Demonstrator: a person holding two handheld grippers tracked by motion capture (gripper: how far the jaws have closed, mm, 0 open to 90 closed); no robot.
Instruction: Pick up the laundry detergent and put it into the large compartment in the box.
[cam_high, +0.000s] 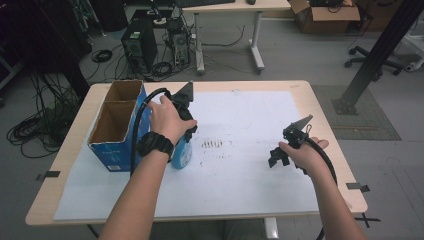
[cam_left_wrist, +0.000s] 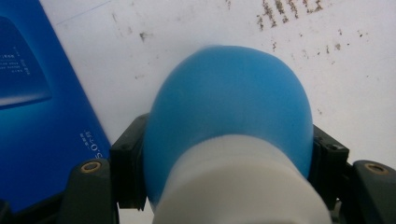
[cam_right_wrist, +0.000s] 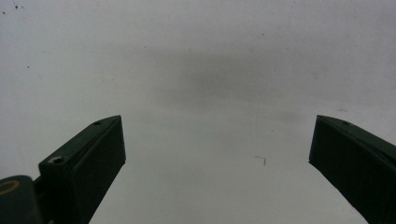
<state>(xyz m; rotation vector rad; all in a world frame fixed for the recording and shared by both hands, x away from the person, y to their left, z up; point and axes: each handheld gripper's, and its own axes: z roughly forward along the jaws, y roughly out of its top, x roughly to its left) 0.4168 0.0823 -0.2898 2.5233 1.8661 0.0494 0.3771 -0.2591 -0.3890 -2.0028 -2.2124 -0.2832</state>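
Note:
A blue bottle (cam_high: 183, 154) with a white neck stands on the white paper (cam_high: 240, 170), right beside a blue cardboard box (cam_high: 116, 150). My left gripper (cam_high: 188, 131) comes down on it from above and is shut on it. In the left gripper view the bottle's rounded blue body (cam_left_wrist: 229, 102) sits between the two black pads (cam_left_wrist: 130, 161), which press on its sides, and the box (cam_left_wrist: 37, 116) lies at the left. My right gripper (cam_high: 276, 156) hovers over bare paper at the right, open, with nothing between its fingers (cam_right_wrist: 218, 119).
The box has two open, empty-looking compartments (cam_high: 112, 120). Dark smudges (cam_high: 212, 144) mark the middle of the paper. The wooden table (cam_high: 320, 115) ends just past the paper on every side. Computer towers (cam_high: 140, 45) and cables sit on the floor beyond.

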